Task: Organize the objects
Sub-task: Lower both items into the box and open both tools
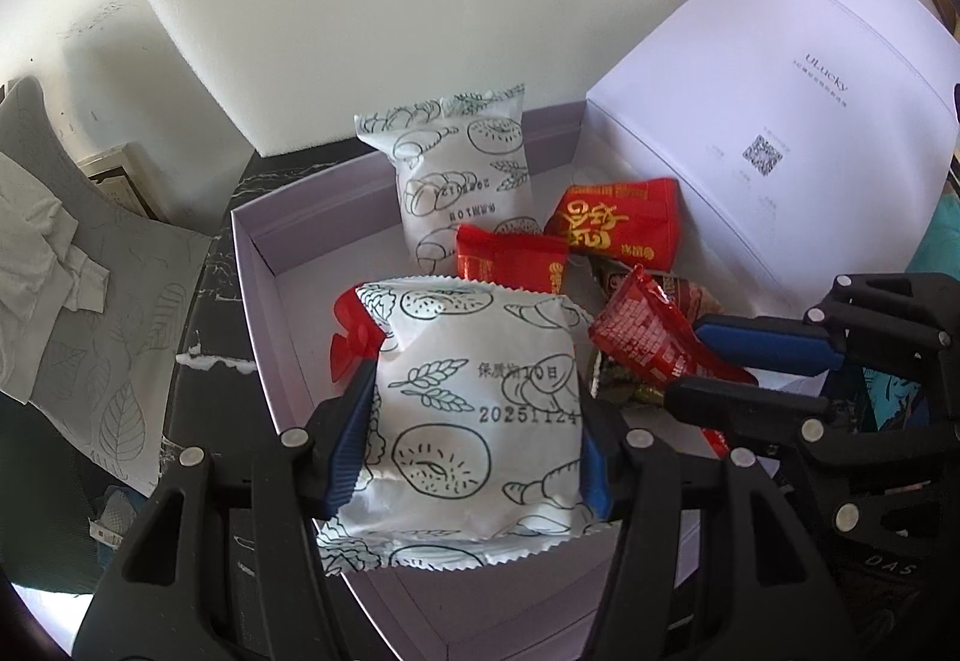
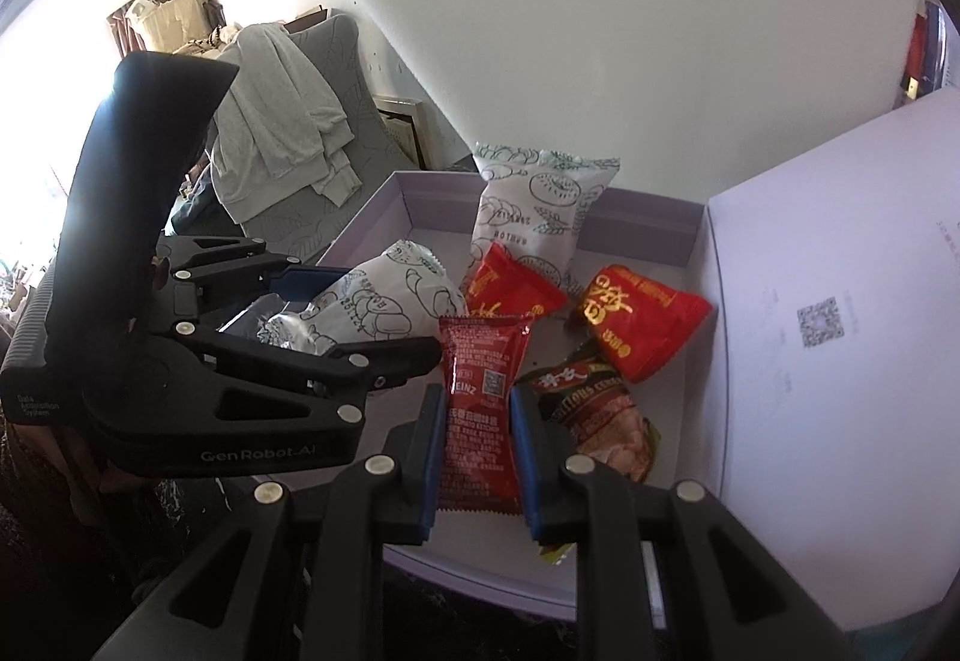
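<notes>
Risks first. Left tongs [image 1: 462,457] hold a puffy white bread packet [image 1: 474,421] by its sides over the near-left part of the lavender box [image 1: 258,301]. The wrapper is slick and air-filled, so it could squirt out of the blue pads [image 1: 351,445] or get crushed if squeezed harder. If let go here it likely lands on the red wrapper [image 1: 348,343] peeking out behind its left edge, or tips against the near wall.

Right tongs [image 2: 477,445] grip a thin red ketchup sachet [image 2: 480,409] by its long edges above the near-middle of the box floor. It is flat and floppy, so it may fold or slide down between the pads. The two tools sit close together over the box, so a collision between them is possible, and either load could knock the loose snacks.

Tongs state: left is spread about halfway, pads pressed into both sides of the bread packet. Right is narrow, pads touching both edges of the sachet, nothing else.

Inside the box: a second bread packet [image 1: 462,181] stands against the far wall, two red snack packs [image 2: 645,319] lie mid-box, and a brown-green snack pack [image 2: 606,421] lies near the right wall by the open lid [image 2: 840,361]. The box itself sits on a dark tabletop [image 1: 210,391].
</notes>
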Tool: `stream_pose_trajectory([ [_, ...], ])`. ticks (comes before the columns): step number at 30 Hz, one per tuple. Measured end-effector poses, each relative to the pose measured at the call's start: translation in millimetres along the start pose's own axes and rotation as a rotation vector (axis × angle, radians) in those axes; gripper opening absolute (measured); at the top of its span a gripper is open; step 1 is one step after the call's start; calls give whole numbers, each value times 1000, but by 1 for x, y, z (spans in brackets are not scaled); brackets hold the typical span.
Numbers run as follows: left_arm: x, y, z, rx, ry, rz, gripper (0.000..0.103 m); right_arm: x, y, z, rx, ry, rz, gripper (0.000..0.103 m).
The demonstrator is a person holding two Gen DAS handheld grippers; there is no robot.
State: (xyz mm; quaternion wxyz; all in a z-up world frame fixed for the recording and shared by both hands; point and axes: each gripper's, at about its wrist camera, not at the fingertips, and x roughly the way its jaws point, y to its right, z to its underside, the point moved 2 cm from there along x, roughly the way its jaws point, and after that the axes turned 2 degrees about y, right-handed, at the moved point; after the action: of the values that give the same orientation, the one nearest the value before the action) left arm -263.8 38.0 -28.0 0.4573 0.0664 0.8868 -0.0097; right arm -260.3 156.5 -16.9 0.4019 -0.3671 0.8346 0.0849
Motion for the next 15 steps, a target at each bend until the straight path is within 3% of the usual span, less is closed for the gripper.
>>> stream_pose_trajectory([
  [15, 1, 12, 20, 73, -68, 32, 56, 0, 6, 24, 51, -48, -9, 22],
])
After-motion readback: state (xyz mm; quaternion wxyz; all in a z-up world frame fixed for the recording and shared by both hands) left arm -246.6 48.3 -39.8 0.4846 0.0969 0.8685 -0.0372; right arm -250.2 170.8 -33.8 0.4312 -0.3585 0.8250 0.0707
